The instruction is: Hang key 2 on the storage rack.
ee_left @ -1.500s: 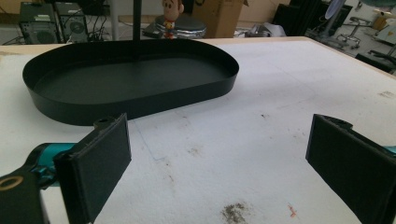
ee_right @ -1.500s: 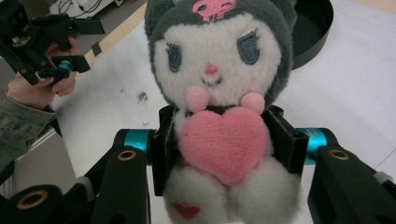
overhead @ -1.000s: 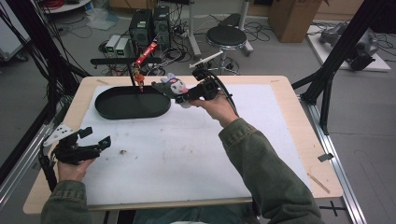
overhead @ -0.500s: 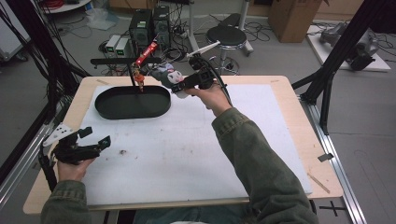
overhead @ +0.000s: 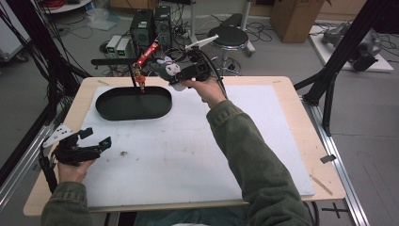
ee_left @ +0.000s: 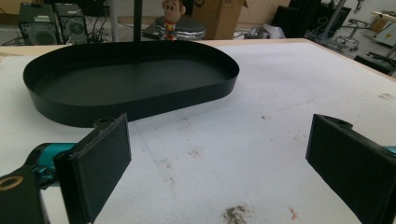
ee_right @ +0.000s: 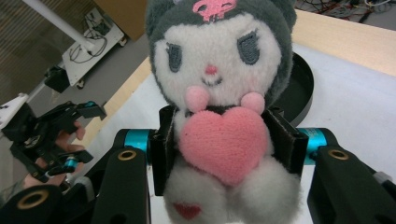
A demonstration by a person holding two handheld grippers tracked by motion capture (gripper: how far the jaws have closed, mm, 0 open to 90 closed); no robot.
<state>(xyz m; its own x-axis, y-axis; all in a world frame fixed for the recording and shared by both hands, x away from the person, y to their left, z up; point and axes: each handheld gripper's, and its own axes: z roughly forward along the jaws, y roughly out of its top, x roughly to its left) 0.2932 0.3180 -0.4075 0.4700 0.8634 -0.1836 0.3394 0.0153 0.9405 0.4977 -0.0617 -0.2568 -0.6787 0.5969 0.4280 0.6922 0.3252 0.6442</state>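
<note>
My right gripper is shut on a plush doll and holds it in the air above the right end of the black oval tray. Seen in the right gripper view, the doll has a grey hood, a white face and a pink heart, and both pads squeeze its body between them at my right gripper. My left gripper rests open near the table's front left corner. In the left gripper view its pads stand wide apart at my left gripper, aimed at the tray.
The white mat covers most of the wooden table. A black post with a red clamp and a small figure rises behind the tray. A stool, computers and cables stand on the floor beyond the far edge.
My right gripper has carried the plush doll up and toward the far side, now higher over the tray's right end. The left gripper has stayed where it was.
</note>
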